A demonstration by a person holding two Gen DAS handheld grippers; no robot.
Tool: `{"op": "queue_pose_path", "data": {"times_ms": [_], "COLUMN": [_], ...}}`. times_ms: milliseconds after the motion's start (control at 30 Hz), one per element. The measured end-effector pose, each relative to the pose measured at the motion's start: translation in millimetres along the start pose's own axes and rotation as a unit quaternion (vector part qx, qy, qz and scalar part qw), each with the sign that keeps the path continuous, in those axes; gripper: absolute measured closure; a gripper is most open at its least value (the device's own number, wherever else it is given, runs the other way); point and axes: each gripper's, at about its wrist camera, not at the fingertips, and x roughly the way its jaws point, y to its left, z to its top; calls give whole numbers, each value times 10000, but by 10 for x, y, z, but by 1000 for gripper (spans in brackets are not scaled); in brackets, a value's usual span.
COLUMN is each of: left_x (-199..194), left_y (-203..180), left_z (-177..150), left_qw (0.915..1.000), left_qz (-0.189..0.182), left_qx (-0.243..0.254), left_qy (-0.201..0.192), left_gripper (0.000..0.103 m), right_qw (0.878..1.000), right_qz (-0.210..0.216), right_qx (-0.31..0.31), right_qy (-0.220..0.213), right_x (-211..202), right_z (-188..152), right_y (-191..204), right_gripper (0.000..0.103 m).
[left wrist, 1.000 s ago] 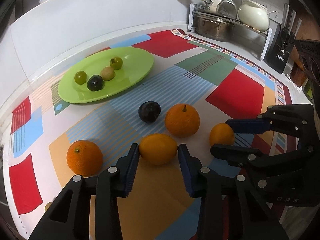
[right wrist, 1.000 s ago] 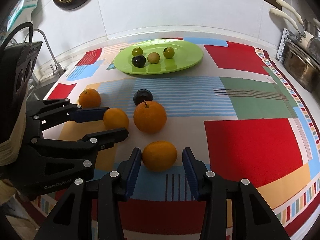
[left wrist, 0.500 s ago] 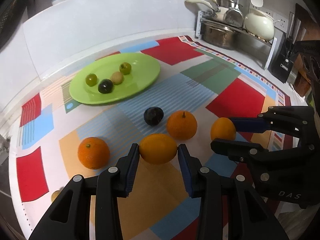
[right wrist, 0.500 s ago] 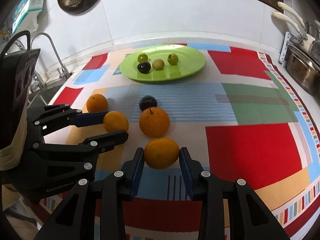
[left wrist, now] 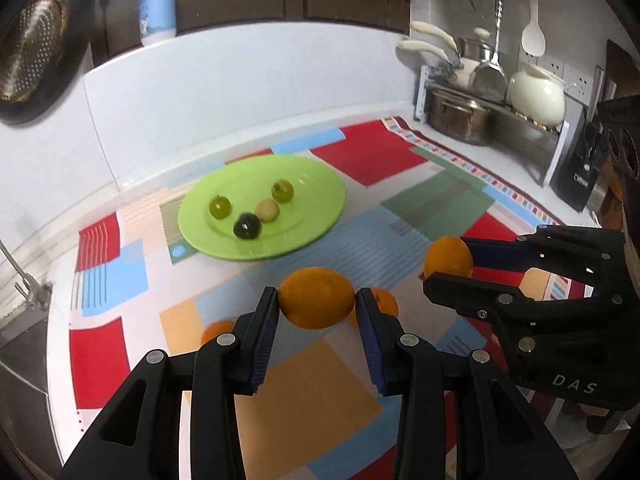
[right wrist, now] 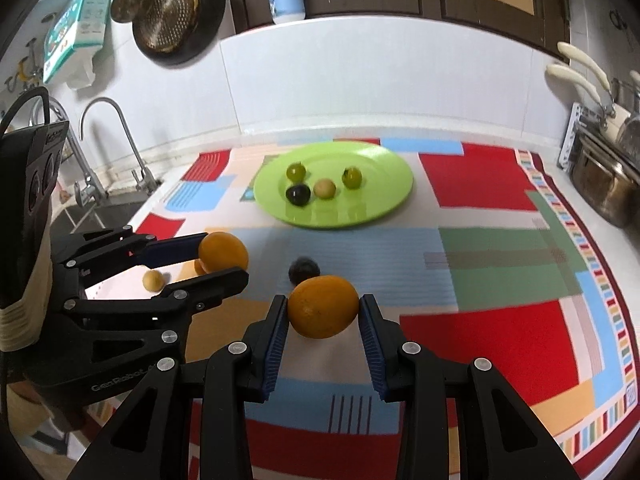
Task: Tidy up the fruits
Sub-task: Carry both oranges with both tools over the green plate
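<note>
- Kitchen counter point(right wrist: 500, 128), white and smooth, was covered by a flat patterned cloth point(right wrist: 480, 176) of red, blue, green and orange rectangles; metal pots point(left wrist: 460, 114) stood on a rack at upper right of the left wrist view.
- Round glossy green plate point(left wrist: 320, 184), above centre, carried two green fruits, one tan fruit and one dark fruit, all small and spherical.
- Left gripper point(left wrist: 317, 312), black plastic with ribbed blue pads, was clamped on a smooth oval orange point(left wrist: 317, 298) at lower centre of its own view, its jaws narrow and both pads pressing the peel.
- Right gripper point(right wrist: 323, 318), of the same build, grasped a second orange point(right wrist: 323, 312) at lower centre of its view, pads touching both sides.
- Dark plum point(right wrist: 304, 270) lay on the cloth just above the second orange; a small tan fruit point(right wrist: 153, 281) lay at centre left.
</note>
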Motion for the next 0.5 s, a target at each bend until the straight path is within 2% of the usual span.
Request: {"op": "queue_pose_path", "data": {"times_ms": [500], "left_x": [-87], "left_y": [114], "left_z": [445], "left_qw": [9984], "left_qz": [375], "left_qx": [-97], "left_qy": [-405], "left_gripper": [64], "right_qw": [9989], "right_qz": [157], "right_qx": [-120], "right_qy": [-418], "right_x": [-15], "right_z": [482], "right_y": [-116], "right_gripper": [66]}}
